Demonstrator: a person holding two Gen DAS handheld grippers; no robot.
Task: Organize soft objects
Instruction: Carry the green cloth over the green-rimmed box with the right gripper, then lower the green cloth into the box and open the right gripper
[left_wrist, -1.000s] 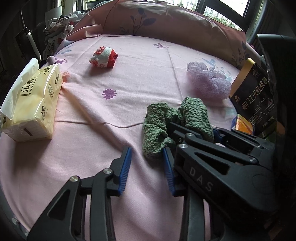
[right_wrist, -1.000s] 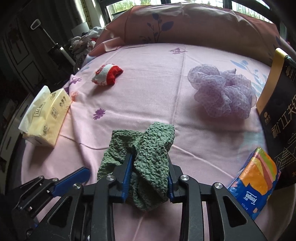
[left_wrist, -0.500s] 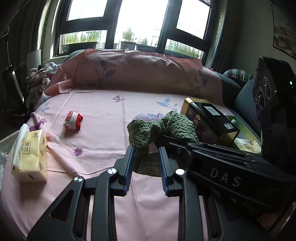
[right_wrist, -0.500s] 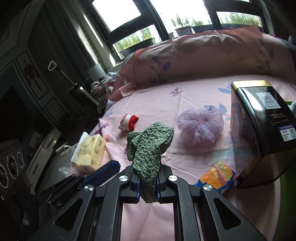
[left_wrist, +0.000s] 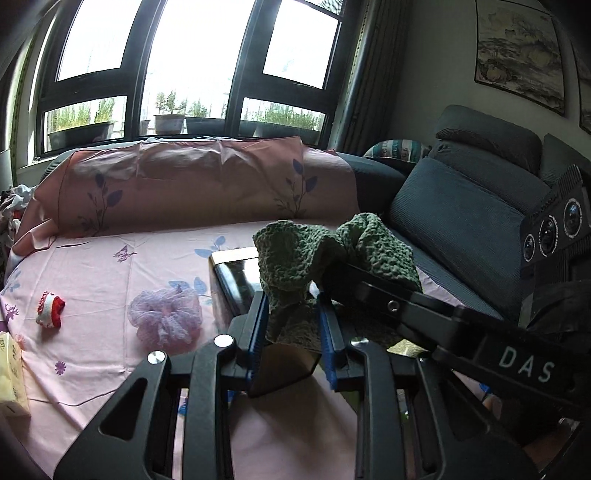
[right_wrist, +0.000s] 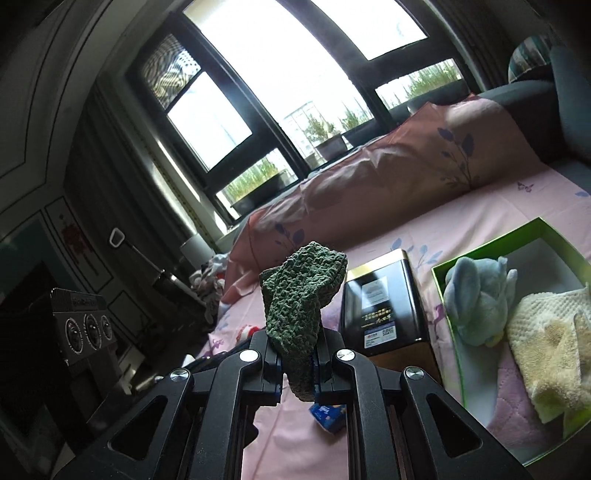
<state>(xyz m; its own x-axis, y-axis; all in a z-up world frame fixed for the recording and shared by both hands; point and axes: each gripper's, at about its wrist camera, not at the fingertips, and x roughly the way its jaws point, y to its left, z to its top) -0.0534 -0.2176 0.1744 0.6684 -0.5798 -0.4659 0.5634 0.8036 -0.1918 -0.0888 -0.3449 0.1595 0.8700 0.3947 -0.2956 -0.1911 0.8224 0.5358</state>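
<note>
A green knitted cloth hangs in the air above the pink bed, held at two places. My left gripper is shut on one end, the blue pads pressing its sides. The right gripper is shut on the other end of the green cloth, which sticks up past its fingers. In the left wrist view the right gripper's arm reaches in from the right, with the cloth draped over it. A purple mesh pouf and a small red and white cloth lie on the bed.
A black tin with a gold rim stands on the bed under the cloth. To its right is an open green box holding a blue plush and a cream towel. A yellow tissue pack and a grey sofa cushion flank the bed.
Both grippers have risen off the bed with the green cloth and tipped up toward the window. The left jaws narrowed onto the cloth's free end; the right jaws squeezed tighter.
</note>
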